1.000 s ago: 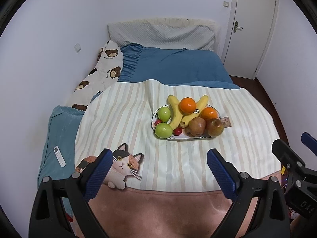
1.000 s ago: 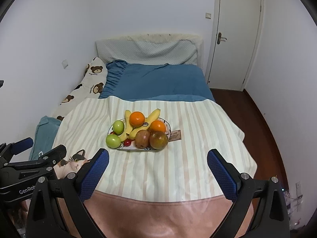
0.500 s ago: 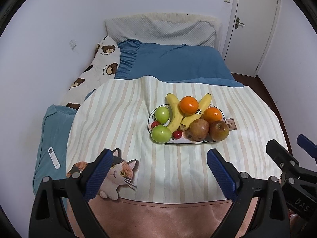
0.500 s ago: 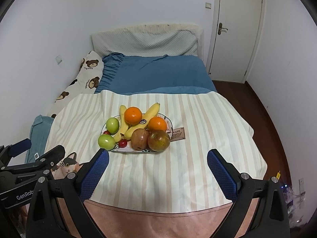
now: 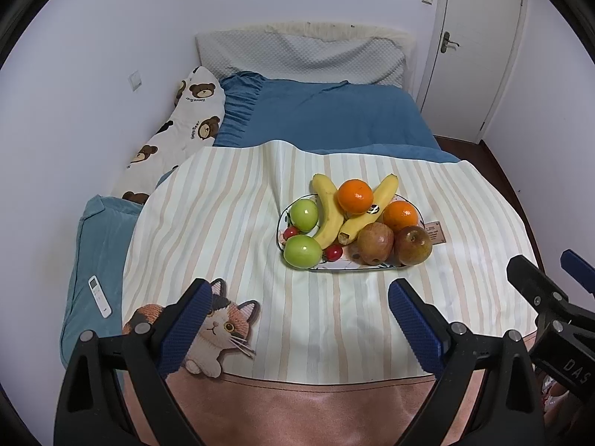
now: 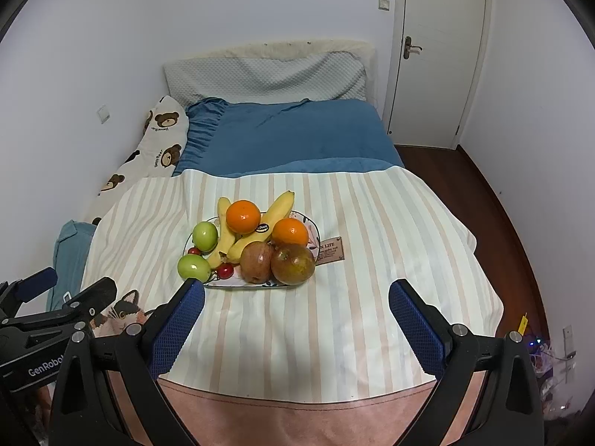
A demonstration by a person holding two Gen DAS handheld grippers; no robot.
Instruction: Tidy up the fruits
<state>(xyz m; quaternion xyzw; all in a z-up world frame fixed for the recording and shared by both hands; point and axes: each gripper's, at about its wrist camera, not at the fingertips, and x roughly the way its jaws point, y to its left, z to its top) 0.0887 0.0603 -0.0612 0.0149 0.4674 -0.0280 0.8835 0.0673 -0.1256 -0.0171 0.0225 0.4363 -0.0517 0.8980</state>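
Two grippers hang over a big bed (image 5: 327, 119). On it lies a striped blanket (image 5: 230, 223) that makes a flat floor for the plate (image 5: 372, 267).

All the fruit sits on that plate, packed close so nothing rolls off. Two bananas (image 5: 329, 212) lean in a V, and one orange (image 5: 355, 196) rests on top of them. A second orange (image 5: 400, 215) is at 3 o'clock on the plate. Two brown apples (image 5: 375, 242) sit at 5 o'clock, two green apples (image 5: 302, 251) at 9 o'clock, with small red fruits (image 5: 334, 252) tucked between.

I think the fruit looks tidy already, or is waiting to be sorted.

From the left gripper (image 5: 297, 319) the plate is up at 12 o'clock, well apart. Its jaws are spread wide and hold nothing. The right gripper (image 6: 296, 319) is the same, with the plate at 11 o'clock.
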